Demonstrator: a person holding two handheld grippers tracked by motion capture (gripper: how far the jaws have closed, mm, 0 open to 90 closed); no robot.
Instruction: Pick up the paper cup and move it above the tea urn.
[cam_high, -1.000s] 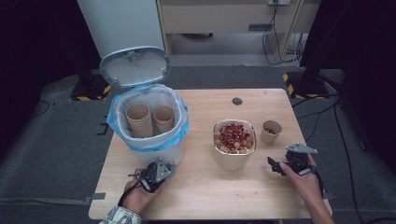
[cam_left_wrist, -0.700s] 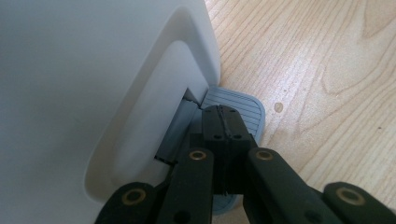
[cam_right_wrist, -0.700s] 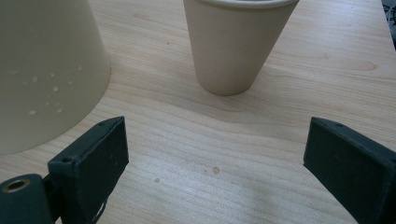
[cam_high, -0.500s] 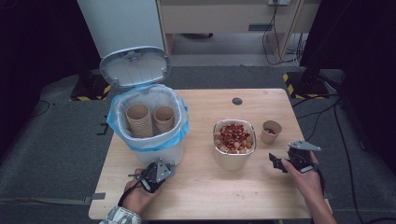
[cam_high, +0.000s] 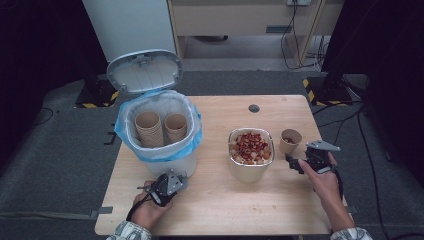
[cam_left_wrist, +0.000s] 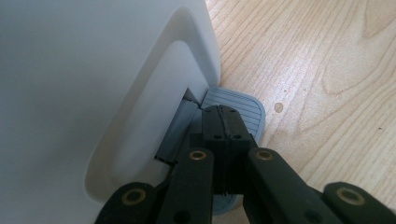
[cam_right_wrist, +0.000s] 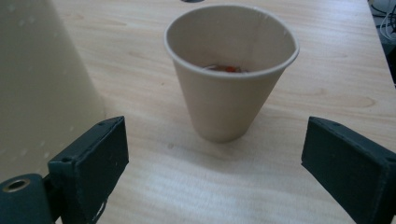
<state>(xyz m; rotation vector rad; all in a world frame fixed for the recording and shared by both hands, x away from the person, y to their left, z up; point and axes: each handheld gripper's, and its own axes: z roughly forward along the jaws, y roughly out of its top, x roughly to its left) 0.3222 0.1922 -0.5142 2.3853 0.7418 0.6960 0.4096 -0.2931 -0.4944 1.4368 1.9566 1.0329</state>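
A white pedal bin (cam_high: 165, 162) stands at the table's left with its lid (cam_high: 144, 71) up. A blue bag lines it, and two stacks of paper cups (cam_high: 161, 127) sit inside. My left gripper (cam_high: 176, 180) is at the bin's foot. In the left gripper view my left gripper (cam_left_wrist: 223, 113) is shut with nothing between its jaws, its tips resting on the grey ribbed pedal (cam_left_wrist: 240, 107). A paper cup (cam_high: 290, 140) with a little red food in it stands at the right. My right gripper (cam_right_wrist: 219, 158) is open just short of that cup (cam_right_wrist: 231, 70), which stands centred between the jaws.
A metal bowl (cam_high: 250, 167) heaped with red and pale food sits between bin and cup; its wall (cam_right_wrist: 37, 84) is close on my right gripper's left. A dark round hole (cam_high: 254, 108) marks the table's far side. Black stands and cables surround the table.
My right gripper has crept slightly forward toward the paper cup. The left gripper stays on the pedal and the lid stays up.
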